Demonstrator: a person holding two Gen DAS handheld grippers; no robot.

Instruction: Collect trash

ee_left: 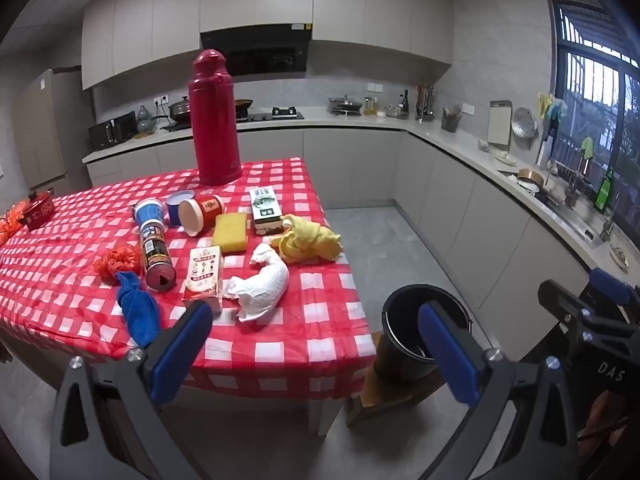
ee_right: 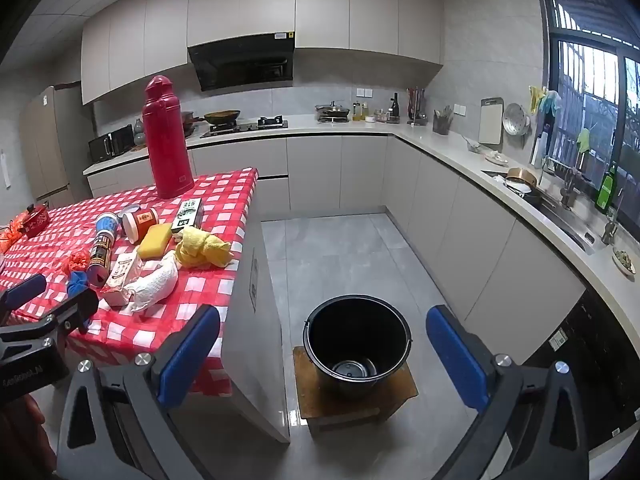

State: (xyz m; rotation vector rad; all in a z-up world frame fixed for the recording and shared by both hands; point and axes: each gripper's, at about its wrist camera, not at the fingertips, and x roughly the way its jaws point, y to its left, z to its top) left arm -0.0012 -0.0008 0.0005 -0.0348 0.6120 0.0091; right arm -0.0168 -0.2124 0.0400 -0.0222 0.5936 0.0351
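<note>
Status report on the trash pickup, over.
Left gripper and right gripper open, both empty. Crumpled paper towel on the table; black bucket on its stool beside it. Nothing in the way.

From where I sit, the near strip of the checked table is bare cloth — open room to come in low. Ahead, clutter blocks the middle: crumpled paper towel, carton, lying can, blue cloth, sponge and yellow rag, all close-packed. The tall red thermos stands behind them. The black bucket on its stool is open-mouthed, with clear floor around it — beside the table's side panel.
</note>
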